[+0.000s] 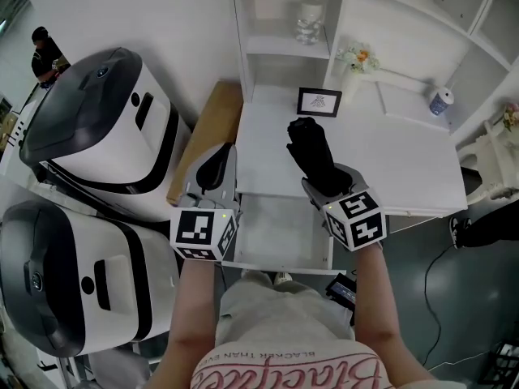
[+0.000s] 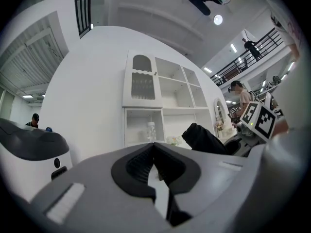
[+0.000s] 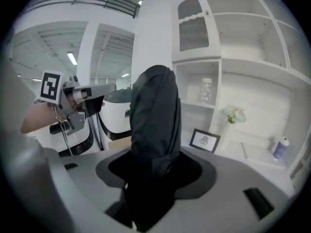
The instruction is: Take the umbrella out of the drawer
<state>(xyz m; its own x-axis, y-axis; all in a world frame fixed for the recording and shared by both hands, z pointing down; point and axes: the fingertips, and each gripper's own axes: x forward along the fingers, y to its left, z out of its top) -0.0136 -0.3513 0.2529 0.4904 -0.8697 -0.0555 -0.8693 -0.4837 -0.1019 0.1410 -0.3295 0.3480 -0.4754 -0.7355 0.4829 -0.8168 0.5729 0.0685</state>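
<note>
A black folded umbrella (image 1: 312, 154) stands up from my right gripper (image 1: 328, 186), which is shut on it and holds it above the white desk (image 1: 405, 164). In the right gripper view the umbrella (image 3: 154, 130) fills the middle, clamped between the jaws. It also shows at the right of the left gripper view, as a dark umbrella (image 2: 204, 139). The drawer (image 1: 276, 235) under the desk is pulled out and looks empty. My left gripper (image 1: 212, 168) is shut on nothing, held at the drawer's left side; its jaws (image 2: 154, 166) meet.
On the desk stand a small framed picture (image 1: 319, 102), a flower vase (image 1: 357, 59) and a blue-white can (image 1: 440, 100). A jar (image 1: 309, 23) sits on the shelf. Two large white machines (image 1: 97, 124) stand at the left. A wooden board (image 1: 207, 136) leans beside the desk.
</note>
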